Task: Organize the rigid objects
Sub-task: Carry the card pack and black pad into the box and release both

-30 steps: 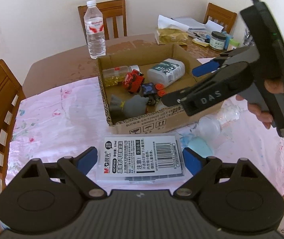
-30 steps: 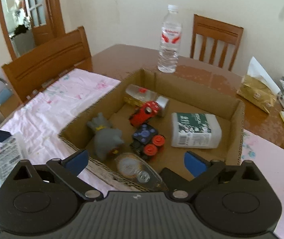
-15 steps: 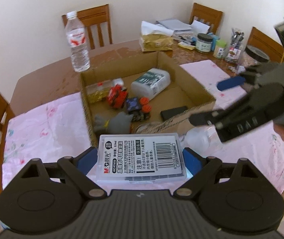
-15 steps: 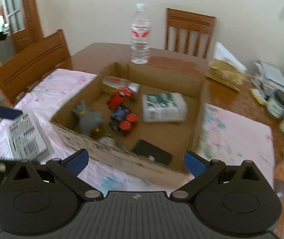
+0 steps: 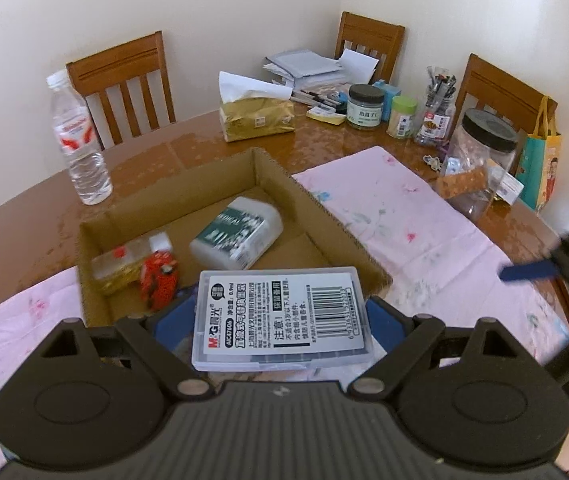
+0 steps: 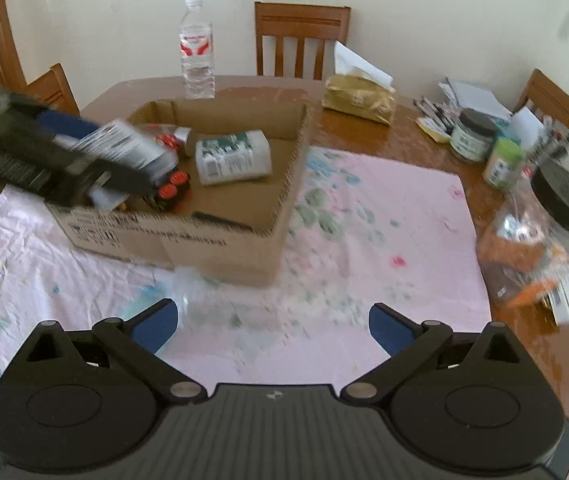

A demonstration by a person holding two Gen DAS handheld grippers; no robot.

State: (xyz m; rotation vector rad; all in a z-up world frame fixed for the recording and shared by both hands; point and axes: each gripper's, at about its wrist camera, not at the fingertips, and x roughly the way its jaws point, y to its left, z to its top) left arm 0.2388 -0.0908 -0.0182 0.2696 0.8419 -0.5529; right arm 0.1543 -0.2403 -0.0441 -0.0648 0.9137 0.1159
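**Labelled case held above the cardboard box**

The left gripper [image 5: 280, 322] is clamped on a flat, clear plastic case [image 5: 282, 318] with a white label, barcode and black printing, held over the near edge of the cardboard box [image 5: 336, 232]. The right gripper [image 6: 270, 326] is spread apart, empty, above the pink cloth [image 6: 384, 216] beside the box.

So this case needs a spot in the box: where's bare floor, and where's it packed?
Bare cardboard lies right of the white bottle, along the cardboard box right wall. The left half is crowded: red toy car, clear bottle.
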